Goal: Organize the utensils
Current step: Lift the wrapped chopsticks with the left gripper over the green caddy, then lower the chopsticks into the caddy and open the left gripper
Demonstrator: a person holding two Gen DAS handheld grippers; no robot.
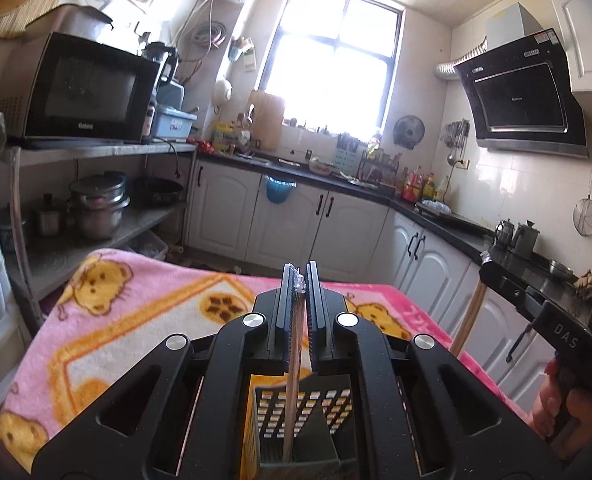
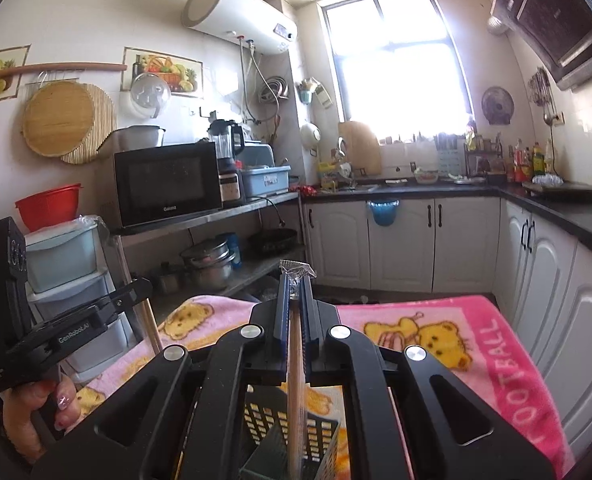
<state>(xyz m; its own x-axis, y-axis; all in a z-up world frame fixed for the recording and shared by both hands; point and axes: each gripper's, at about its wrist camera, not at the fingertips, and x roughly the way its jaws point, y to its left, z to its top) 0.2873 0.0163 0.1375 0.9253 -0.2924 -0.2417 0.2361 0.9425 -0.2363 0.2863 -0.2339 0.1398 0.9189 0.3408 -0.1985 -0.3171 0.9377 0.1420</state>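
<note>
The left gripper [image 1: 299,276] pinches a wrapped wooden chopstick [image 1: 291,400] whose lower end hangs inside the dark perforated utensil holder [image 1: 296,432] on the pink blanket [image 1: 135,320]; the right gripper [image 2: 294,280] pinches a second wrapped chopstick [image 2: 296,392] over the same holder.

Two plastic-wrapped wooden chopsticks [image 1: 292,392] [image 2: 296,400] stand upright, their lower ends inside the dark perforated utensil basket [image 1: 296,428] [image 2: 291,444].
</note>
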